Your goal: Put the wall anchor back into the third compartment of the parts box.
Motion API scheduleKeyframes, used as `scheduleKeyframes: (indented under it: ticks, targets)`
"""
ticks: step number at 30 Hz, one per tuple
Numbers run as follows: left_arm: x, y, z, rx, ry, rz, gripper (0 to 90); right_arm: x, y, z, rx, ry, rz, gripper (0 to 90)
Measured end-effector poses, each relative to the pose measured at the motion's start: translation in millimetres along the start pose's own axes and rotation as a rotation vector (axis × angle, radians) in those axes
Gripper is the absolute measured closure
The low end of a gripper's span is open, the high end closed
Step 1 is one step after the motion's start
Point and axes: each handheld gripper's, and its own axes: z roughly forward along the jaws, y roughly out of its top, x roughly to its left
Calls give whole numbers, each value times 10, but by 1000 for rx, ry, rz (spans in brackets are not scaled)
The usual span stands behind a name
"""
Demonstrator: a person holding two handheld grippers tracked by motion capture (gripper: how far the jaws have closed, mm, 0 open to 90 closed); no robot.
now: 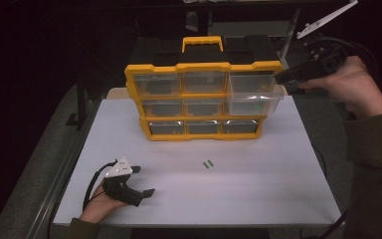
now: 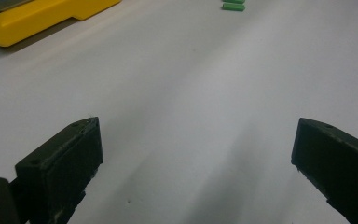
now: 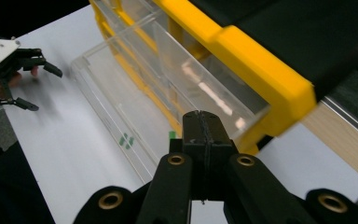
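Note:
A yellow organiser (image 1: 204, 67) with clear drawers stands at the back of the white table (image 1: 278, 189). Its top right drawer (image 1: 254, 102) is pulled out. My right gripper (image 1: 280, 77) hovers at the drawer's right end, jaws shut; in the right gripper view its tips (image 3: 200, 116) hang over the open drawer (image 3: 135, 93). A small green bit (image 3: 171, 135) shows beside the tips; I cannot tell if it is pinched. Two green pieces (image 1: 208, 164) lie mid-table. My left gripper (image 1: 142, 181) rests at the front left, open and empty (image 2: 196, 135).
The organiser's black handle (image 1: 202, 44) sticks up at the back. A dark lid or case lies behind it. The table's front edge runs just below the left hand. Wide bare table lies between the left gripper and the green pieces (image 2: 233, 5).

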Motion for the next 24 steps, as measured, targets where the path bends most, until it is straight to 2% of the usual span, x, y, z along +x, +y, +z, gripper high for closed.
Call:
scheduleKeyframes:
  ticks: [5,11,24]
  targets:
    - [-1,2,1,1,-2,-1,21,-49,-96,-88,-11,-24,23,885]
    - [10,15,-3,11,-2,14,22,-101,-250,-98,-15,-38,44,884]
    - [31,33,-20,0,21,31,23,-99,-608,159,5,-68,50,851]
